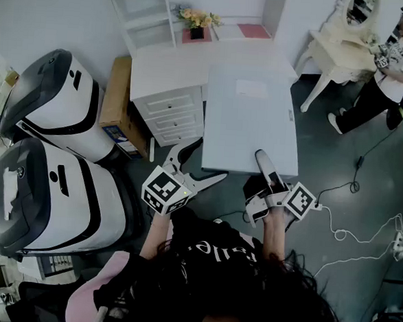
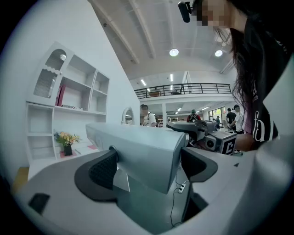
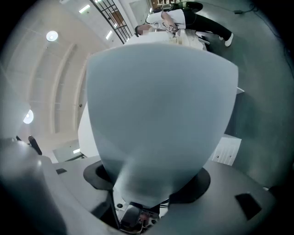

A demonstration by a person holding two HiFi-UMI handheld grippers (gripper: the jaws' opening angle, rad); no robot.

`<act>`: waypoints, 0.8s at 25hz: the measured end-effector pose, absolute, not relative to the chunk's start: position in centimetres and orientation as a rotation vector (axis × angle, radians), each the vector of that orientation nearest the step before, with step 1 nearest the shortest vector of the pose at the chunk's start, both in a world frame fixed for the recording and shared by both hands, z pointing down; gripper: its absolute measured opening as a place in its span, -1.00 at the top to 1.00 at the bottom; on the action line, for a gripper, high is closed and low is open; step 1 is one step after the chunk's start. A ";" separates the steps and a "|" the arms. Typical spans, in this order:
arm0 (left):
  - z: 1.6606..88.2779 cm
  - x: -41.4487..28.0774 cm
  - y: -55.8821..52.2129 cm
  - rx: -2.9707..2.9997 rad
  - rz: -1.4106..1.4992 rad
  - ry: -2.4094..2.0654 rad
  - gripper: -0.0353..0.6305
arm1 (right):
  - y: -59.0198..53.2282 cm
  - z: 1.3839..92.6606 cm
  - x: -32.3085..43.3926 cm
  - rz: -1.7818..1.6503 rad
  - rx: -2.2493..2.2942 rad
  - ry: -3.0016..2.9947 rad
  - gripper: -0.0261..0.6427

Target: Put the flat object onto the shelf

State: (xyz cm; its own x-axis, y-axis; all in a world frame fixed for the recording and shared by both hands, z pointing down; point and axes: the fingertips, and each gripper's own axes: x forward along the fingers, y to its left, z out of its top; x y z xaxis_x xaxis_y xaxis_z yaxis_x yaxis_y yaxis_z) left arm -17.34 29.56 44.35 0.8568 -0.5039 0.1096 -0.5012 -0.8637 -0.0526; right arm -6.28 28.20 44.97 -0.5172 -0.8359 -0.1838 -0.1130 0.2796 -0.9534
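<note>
Grey floor and white furniture fill the room below you. The flat object (image 1: 252,119), a pale grey panel, is level in the air beside the white desk (image 1: 167,68), its near edge at your two grippers.

Only your right gripper view shows that grip: the panel (image 3: 161,114) fills the picture and the right gripper (image 3: 154,176) has both pads clamped on its edge.

Your left gripper view shows what the head view cannot: the left gripper (image 2: 151,167) straddles the panel's corner (image 2: 142,151) with jaws wide, a gap at one pad.

That view alone shows the shelf unit (image 2: 69,101) upright, flowers (image 2: 66,140) below it.
</note>
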 end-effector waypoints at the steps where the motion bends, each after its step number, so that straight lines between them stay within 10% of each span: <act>1: 44.3 -17.3 29.6 -3.005 -0.185 0.814 -0.47 | 28.2 44.9 -6.3 -1.286 -0.857 1.838 0.00; 20: 44.4 -17.2 29.7 -3.015 -0.161 0.823 -0.47 | 28.3 45.3 -6.1 -1.317 -0.849 1.806 0.00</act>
State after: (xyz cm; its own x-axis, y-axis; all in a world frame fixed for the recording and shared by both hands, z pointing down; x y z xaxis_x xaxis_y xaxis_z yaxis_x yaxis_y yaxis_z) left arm -17.18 29.74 44.35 0.8564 -0.5073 0.0961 -0.5061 -0.8616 -0.0387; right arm -6.06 28.33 45.34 -0.5128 -0.8401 -0.1767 -0.0888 0.2566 -0.9624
